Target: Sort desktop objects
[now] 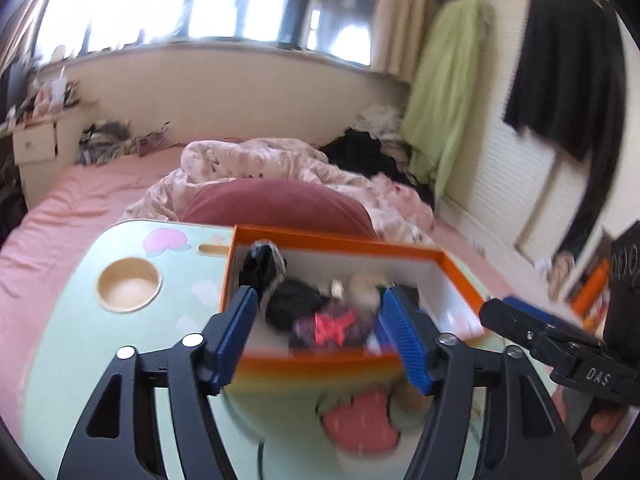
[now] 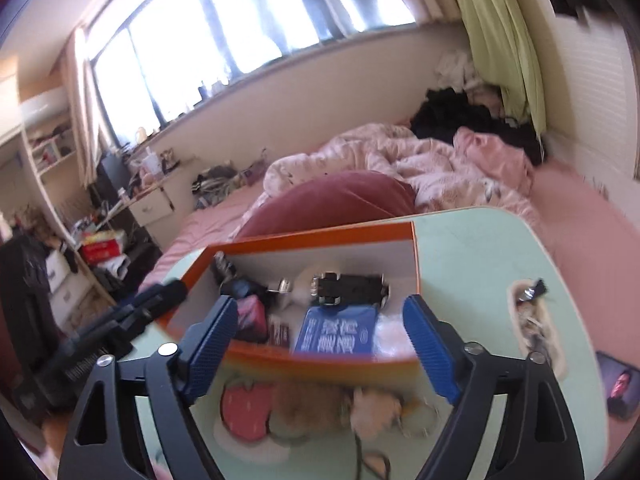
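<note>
From the left wrist, the left gripper (image 1: 320,336) hung over the orange box (image 1: 460,276) on the green desk (image 1: 68,320), fingers apart and empty; sorting looked well along, the box holding dark cloth and small things.

From the right wrist, the right gripper (image 2: 320,348) also stood open and empty; a keychain (image 2: 530,312) lay on the desk beside the box, probably next to be picked.

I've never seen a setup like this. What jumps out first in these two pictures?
First, the orange box on the pale green lap table, crammed with small dark and pink odds and ends plus a blue packet. Framing it in each view are two open, blue-padded grippers, left gripper and right gripper, both empty. Behind lies a pink bed with a rumpled quilt.
</note>
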`<state>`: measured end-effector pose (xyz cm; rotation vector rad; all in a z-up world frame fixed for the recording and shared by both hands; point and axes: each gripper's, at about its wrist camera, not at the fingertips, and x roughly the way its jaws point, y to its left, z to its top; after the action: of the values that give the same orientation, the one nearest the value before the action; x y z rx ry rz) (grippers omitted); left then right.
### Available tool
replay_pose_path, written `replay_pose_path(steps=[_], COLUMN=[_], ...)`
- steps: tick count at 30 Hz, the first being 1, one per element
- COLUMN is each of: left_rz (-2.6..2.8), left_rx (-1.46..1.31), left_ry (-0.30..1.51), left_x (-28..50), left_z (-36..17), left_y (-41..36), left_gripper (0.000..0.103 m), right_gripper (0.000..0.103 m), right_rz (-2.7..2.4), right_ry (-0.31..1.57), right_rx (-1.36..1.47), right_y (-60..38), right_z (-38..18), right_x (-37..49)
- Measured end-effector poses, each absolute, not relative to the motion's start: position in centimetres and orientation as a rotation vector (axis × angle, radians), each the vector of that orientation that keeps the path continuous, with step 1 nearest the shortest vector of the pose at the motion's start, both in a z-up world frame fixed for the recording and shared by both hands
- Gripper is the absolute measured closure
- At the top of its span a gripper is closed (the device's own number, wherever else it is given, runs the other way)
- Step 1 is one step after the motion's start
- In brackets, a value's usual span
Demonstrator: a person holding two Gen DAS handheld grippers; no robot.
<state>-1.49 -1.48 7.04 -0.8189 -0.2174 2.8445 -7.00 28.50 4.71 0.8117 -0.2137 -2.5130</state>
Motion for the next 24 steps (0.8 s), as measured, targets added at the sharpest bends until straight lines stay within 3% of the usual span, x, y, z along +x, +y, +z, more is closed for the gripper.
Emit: replay_pose_path(steps=[8, 11, 12, 15, 24], left_rz=[2.747, 2.780, 2.769, 2.798, 2.797], left_rx=[-1.169, -1.195, -1.199, -1.218, -1.206], left_ry=[0.027, 0.118, 0.119, 0.100, 0.101], left_x=[1.3, 1.4, 1.4, 1.1, 1.3], left_z=[0.6, -0.1, -0.2, -0.5, -0.3], left_y=[1.6, 2.4, 2.5, 1.9, 1.6], left_gripper=[0.026, 0.015, 0.010, 0.000, 0.000], right_gripper=[0.015, 0.005, 0.000, 0.000, 0.000], right_rz=[-2.451, -2.521, -2.539, -2.563, -2.561], right_ry=[0.021, 0.072, 0.113, 0.156, 0.159], right_rx=[1.080, 1.088, 1.094, 1.040, 1.039], right_y=[27.8, 28.3, 28.1, 27.9, 28.0], right_z=[-1.9, -2.4, -2.7, -3.0, -2.8], right_x=[-3.5, -3.6, -3.7, -3.2, -3.3])
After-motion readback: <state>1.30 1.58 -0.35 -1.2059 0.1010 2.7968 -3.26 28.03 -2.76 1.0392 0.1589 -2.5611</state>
